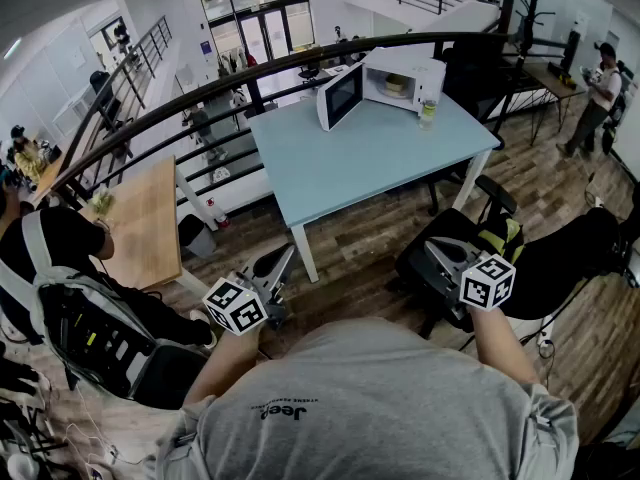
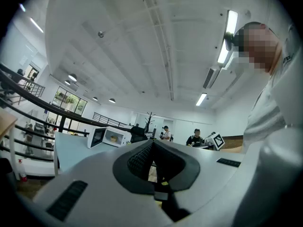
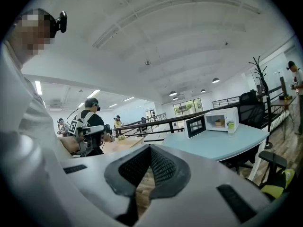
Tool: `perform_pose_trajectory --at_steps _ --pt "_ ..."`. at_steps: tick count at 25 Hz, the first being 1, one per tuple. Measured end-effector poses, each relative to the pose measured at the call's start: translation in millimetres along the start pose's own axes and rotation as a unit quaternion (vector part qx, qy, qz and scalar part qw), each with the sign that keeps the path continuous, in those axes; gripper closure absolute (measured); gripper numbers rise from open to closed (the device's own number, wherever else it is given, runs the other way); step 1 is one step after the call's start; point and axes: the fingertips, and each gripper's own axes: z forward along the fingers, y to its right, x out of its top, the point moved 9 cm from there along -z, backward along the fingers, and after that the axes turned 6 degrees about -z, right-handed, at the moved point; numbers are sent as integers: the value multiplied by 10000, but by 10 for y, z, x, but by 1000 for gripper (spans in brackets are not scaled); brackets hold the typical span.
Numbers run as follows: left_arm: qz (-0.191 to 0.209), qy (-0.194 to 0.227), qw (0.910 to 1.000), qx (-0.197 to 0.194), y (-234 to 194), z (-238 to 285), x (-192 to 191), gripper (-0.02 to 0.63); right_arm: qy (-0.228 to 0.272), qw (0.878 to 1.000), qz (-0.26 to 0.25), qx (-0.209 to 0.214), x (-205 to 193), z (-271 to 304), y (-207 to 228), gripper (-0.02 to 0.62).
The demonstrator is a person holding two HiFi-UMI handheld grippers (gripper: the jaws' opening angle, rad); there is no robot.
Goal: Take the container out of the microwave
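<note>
A white microwave (image 1: 400, 78) stands at the far end of a light blue table (image 1: 350, 158) with its door (image 1: 340, 95) swung open. Inside sits a yellowish container (image 1: 396, 85). Both grippers are held close to my body, well short of the table. My left gripper (image 1: 280, 261) is shut and holds nothing. My right gripper (image 1: 434, 251) is also shut and holds nothing. In the left gripper view the microwave (image 2: 111, 137) is small and far beyond the closed jaw tips (image 2: 152, 144). The right gripper view shows the microwave (image 3: 220, 122) far off past its gripper (image 3: 150, 148).
A small bottle (image 1: 428, 111) stands on the table beside the microwave. A wooden table (image 1: 140, 223) and a seated person (image 1: 60, 268) are at the left. A black chair (image 1: 450, 268) is below the right gripper. A dark railing (image 1: 200, 93) runs behind the tables.
</note>
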Motion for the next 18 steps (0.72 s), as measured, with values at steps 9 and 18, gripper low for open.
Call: perform_pose_trajectory --at_steps 9,18 --pt "38 32 10000 11 211 85 -23 597 11 10000 -58 48 -4 -185 73 580" --pt "47 12 10000 70 524 340 -142 597 103 9997 210 -8 8 -446 364 578"
